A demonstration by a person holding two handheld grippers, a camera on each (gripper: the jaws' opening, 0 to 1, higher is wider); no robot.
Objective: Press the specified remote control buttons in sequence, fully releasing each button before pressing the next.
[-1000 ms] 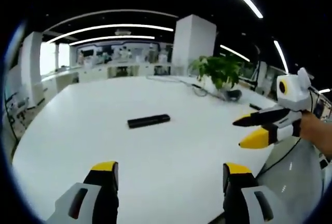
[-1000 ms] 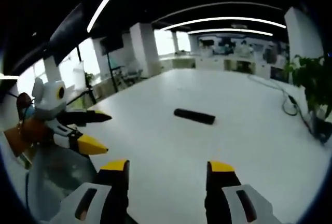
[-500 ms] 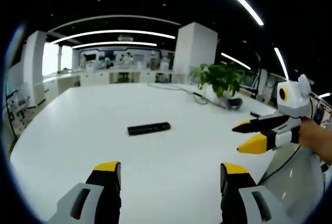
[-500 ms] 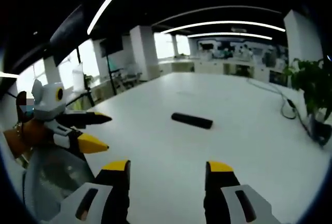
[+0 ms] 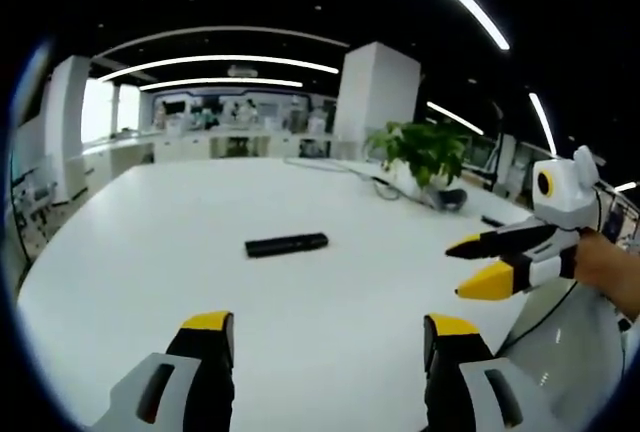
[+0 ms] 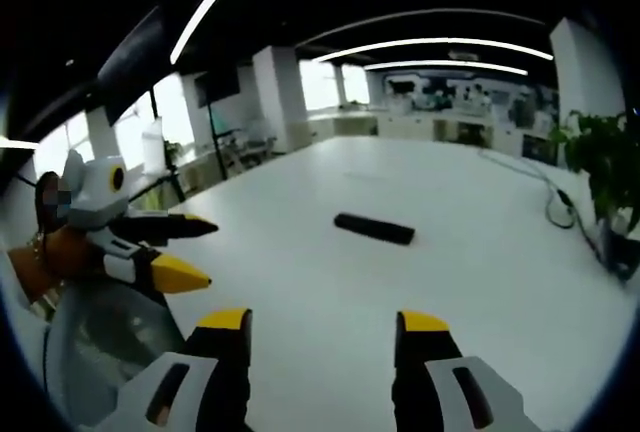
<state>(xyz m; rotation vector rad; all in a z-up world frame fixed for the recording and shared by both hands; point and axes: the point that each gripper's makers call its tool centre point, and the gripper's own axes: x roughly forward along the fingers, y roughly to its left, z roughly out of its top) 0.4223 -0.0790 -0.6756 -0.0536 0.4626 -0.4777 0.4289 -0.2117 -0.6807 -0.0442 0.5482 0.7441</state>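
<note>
We are at a big white table [image 5: 130,252]. A plant [image 5: 425,147] stands at its far right edge, with a cable beside it.

The black remote [image 5: 287,244] lies flat near the middle of the table, with bare table all around it. Nothing touches it. It is long and thin, and its long side runs left to right across our view, not toward us. We cannot make out its buttons from here.

Our left gripper [image 5: 325,330] is wide open and holds nothing. The remote lies far ahead of it and a bit to the left. Our right gripper [image 6: 325,324] is wide open too, and empty. In the right gripper view the remote [image 6: 374,228] lies far ahead and a bit to the right.

So the remote sits between our two hands. We think both are about as far from it, and either one must go forward and down to press.
</note>
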